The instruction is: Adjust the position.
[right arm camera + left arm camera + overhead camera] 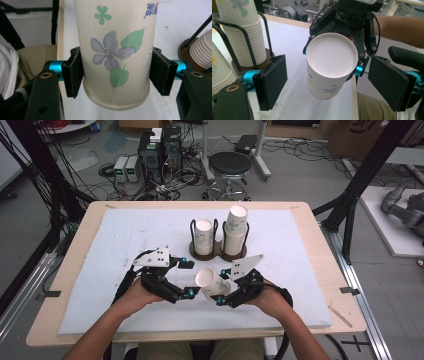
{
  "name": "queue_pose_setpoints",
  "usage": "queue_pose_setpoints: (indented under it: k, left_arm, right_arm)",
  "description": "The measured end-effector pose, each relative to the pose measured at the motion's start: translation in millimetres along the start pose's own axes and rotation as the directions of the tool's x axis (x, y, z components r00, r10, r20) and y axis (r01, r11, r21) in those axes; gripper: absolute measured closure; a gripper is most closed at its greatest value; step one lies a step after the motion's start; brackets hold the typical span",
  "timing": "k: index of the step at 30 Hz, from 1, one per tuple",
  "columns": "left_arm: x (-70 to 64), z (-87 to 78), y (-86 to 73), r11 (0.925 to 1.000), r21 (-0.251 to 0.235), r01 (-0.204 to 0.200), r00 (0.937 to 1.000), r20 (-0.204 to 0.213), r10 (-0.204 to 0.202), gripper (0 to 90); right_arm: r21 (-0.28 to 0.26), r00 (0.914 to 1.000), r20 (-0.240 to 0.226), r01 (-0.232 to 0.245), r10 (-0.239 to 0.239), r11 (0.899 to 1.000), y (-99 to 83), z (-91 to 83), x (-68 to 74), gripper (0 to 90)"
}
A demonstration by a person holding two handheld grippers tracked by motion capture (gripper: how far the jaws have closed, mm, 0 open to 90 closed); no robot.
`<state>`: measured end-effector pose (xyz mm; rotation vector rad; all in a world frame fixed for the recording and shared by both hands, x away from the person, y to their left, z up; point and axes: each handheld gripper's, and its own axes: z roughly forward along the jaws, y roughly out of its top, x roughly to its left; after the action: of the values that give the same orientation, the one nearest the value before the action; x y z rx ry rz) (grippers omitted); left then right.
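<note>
A: What carries the objects?
B: A light wooden table filling the centre of the high view, its top almost wholly covered by a white mat.

A: What lies directly on the mat?
B: A dark two-well cup holder, just above frame centre. Its left well holds a short stack of paper cups; its right well holds a taller stack.

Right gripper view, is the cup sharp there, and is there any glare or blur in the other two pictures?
Right gripper view: the paper cup is sharp, its flower print crisp. Left gripper view: the cup's base is evenly lit, no glare; the far room is soft. High view: soft, small detail lost, faint shadows on the white mat.
</note>
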<state>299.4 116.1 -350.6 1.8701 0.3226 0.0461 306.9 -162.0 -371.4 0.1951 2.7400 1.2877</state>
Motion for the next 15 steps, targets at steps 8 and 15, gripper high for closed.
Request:
queue_pose_setpoints:
  k: [8, 15]
  left_arm:
    - [-1.3, 1.9, 1.2, 0.9989, 0.042, -0.022, 0.9996, 0.018, 0.021, 16.0]
    - [-1.6, 5.1, 3.8, 0.9968, 0.072, -0.035, 0.9991, 0.025, 0.033, 16.2]
  right_arm:
    - [0.079, 0.9986, -0.008, 0.052, -0.051, 0.996, 11.6, 0.2, 0.0, 35.5]
    - [0.118, 0.9970, -0.012, 0.078, -0.077, 0.990, 19.8, 0.4, 0.7, 35.5]
